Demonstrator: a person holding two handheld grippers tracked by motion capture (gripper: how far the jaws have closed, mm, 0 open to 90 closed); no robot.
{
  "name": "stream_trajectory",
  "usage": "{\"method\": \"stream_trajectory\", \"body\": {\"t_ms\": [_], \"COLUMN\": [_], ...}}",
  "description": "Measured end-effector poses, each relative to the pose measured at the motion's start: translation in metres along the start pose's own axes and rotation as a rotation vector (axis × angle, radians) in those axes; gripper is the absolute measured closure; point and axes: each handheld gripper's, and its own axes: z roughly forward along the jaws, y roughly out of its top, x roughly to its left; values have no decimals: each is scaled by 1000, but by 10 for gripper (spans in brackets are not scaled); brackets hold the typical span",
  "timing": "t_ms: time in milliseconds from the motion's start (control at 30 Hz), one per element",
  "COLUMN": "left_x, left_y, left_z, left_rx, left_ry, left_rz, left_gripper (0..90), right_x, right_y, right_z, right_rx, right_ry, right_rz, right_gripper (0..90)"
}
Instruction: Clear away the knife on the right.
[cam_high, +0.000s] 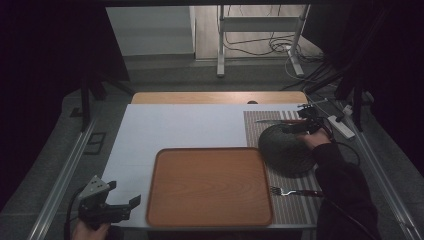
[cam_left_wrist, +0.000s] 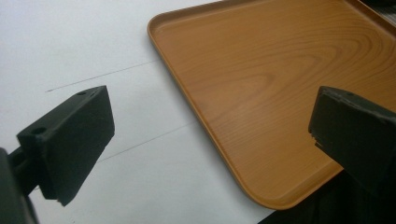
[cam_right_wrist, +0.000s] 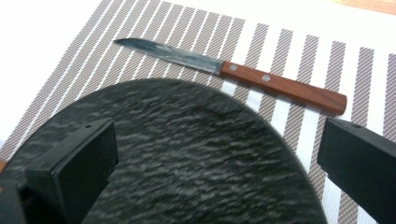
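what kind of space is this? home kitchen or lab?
Probably a lab or recording setup, staged as a table setting. Dark curtains surround the table, a metal stand and loose cables sit on the floor behind, and a power strip lies beside the striped placemat.

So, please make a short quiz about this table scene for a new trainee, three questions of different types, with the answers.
1. True or false: the fork lies on the wooden tray.
2. What lies beyond the dark plate? A) knife B) spoon C) cup
3. The left gripper has its jaws ____.

Key:
1. False; it lies on the striped placemat.
2. A, the knife.
3. Open.
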Motion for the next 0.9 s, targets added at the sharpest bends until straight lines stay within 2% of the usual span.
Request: {"method": "stream_trajectory", "body": {"t_ms": [167,400,567,700,900], "left_x": [0,0,0,0,1], "left_y": [0,0,0,0,0], "left_z": [0,0,0,0,0], "left_rx": [1,1,1,2,3], "left_ry": [0,1,1,1,2], "left_rz": [-1,-3,-4,-4,-7], "left_gripper": [10,9,9,9,9], "right_x": [-6,-15,-21,-26,-36], "right_y": [4,10,13,18,25], "right_z": [8,17,22,22,24], "right_rx": [4,5,7,-7,3], "right_ry": [-22,-30,-53,-55,-45], "right_rz": [8,25,1,-6,-20], "right_gripper": [0,0,19,140,461]}}
